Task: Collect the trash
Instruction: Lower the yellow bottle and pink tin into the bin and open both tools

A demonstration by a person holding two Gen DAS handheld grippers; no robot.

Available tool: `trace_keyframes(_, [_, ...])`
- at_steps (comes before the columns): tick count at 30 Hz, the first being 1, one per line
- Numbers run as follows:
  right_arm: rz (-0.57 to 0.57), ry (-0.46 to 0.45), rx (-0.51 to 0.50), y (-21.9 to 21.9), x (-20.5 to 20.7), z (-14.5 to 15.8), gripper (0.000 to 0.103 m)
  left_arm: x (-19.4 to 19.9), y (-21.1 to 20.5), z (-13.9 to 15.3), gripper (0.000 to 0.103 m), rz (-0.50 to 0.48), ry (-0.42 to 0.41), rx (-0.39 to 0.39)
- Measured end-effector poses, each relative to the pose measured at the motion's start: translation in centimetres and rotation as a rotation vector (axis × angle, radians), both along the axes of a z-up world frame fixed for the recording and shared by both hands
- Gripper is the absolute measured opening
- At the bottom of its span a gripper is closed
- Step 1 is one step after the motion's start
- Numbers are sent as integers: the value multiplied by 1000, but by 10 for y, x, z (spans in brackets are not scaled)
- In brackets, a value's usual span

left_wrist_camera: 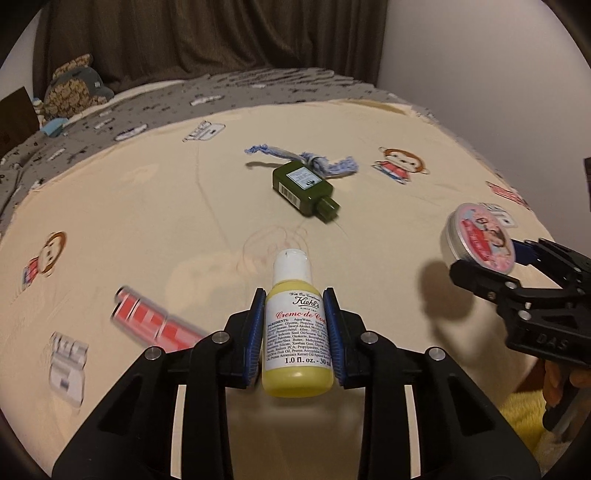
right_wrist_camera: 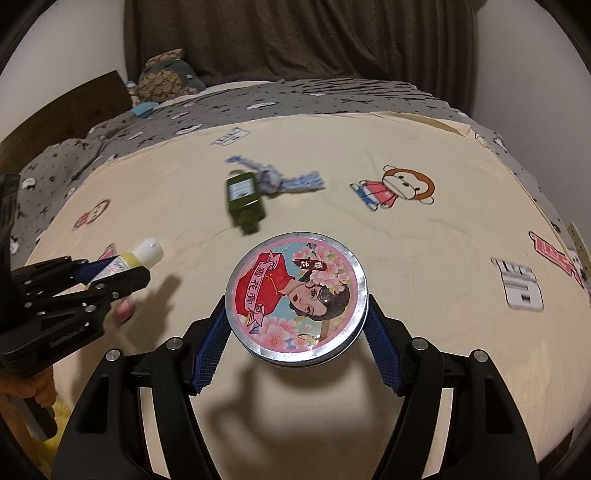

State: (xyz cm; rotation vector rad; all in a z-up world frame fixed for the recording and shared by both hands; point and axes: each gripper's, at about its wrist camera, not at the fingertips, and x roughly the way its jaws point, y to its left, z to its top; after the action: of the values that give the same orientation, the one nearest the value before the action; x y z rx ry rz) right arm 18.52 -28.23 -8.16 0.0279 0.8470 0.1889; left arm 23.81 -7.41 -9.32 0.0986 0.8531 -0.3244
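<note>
Trash items, three noted. Small yellow plastic lotion bottle with white cap and printed white label (left_wrist_camera: 297,332) sits between the blue ribbed pads (left_wrist_camera: 255,343) of the left tool (left_wrist_camera: 295,343); both pads press its sides, jaws narrow, cap pointing to 12 o'clock, bottle clear of the bed. Round silver metal tin with a pink illustrated lid (right_wrist_camera: 300,301) is clamped across its rim by the right tool (right_wrist_camera: 297,339); jaws fairly wide, pads touching the tin at 9 and 3 o'clock, lid facing the camera.

Dark green rectangular plastic bottle with pale label and barcode (left_wrist_camera: 303,188) lies flat on the cream bedsheet printed with cartoon monkeys (left_wrist_camera: 147,206), at 12 o'clock from the yellow bottle, well apart, cap toward 5 o'clock. Blue-and-white knotted rope piece (left_wrist_camera: 317,162) touches its far end.

In the left wrist view the right tool appears at 3 o'clock; a hand (left_wrist_camera: 557,384) grips its handle. Grey patterned blanket (left_wrist_camera: 110,114) and brown curtain (left_wrist_camera: 221,33) lie at 12 o'clock.
</note>
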Motion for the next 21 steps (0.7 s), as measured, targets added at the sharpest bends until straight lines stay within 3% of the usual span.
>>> trace_keyframes(12, [21,-9,0,7,-108,1,70,-130,28,8,29,-33,-51,-29])
trace_keyframes(21, [45,114,45,21,-165,-48,70,-193,34,-32,29,-66,35,-38])
